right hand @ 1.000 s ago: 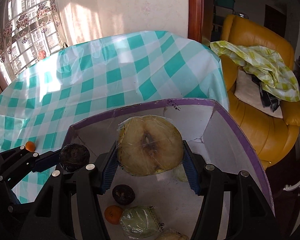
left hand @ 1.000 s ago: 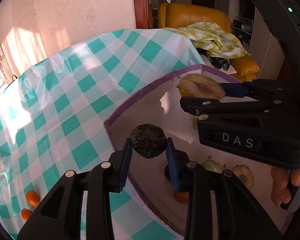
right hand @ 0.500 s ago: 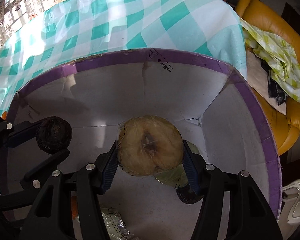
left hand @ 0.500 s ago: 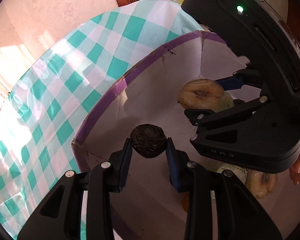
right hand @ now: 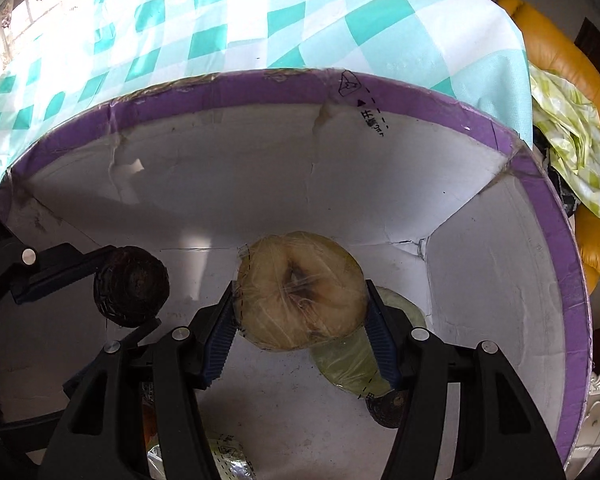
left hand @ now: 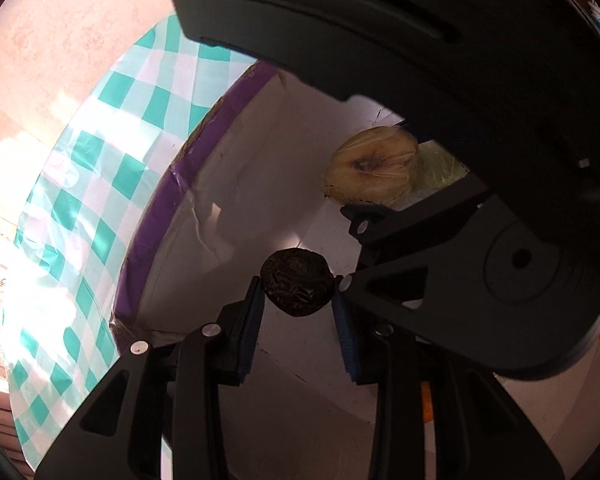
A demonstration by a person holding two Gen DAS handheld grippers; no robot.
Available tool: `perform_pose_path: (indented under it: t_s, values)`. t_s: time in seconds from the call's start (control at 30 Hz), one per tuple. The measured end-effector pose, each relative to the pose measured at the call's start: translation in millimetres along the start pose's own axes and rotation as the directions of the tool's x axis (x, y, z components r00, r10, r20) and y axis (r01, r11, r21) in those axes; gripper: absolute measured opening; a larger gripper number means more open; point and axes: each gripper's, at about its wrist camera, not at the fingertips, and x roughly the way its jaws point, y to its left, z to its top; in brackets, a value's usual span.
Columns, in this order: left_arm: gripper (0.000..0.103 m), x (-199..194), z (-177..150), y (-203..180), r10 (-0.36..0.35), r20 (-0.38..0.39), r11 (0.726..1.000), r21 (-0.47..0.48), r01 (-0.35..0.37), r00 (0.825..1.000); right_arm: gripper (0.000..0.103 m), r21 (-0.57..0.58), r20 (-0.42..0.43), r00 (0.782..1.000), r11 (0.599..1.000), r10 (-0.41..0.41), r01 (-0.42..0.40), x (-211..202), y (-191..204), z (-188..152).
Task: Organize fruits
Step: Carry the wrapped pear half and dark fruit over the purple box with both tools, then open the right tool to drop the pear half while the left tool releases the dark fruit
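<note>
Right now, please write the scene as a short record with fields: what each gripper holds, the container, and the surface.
left gripper: shut on dark wrinkled fruit
right gripper: shut on wrapped yellow fruit half
container: purple-rimmed box, white inside, both grippers over it
in box: wrapped green piece, other fruit partly hidden
surface: green checked tablecloth

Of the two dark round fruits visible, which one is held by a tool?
The dark wrinkled fruit on the left, clamped in the left tool. The other dark fruit lies on the box floor.
</note>
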Motion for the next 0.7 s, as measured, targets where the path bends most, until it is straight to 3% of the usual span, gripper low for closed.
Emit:
perform_pose_path:
  t_s: [0.13, 0.7]
  values:
    - [0.035, 3, 1, 3, -0.039, -0.024, 0.999, -0.009, 0.038, 0.999, 0.058, -0.009, 0.0, 1.0, 1.0, 0.0, 0.0, 3, 1, 2]
    - [0.036, 12, 7, 3, -0.03, -0.059, 1.0, 0.006, 0.031, 0.998, 0.061, -0.052, 0.012, 1.0, 0.998, -0.025, 0.026, 7, 11, 2]
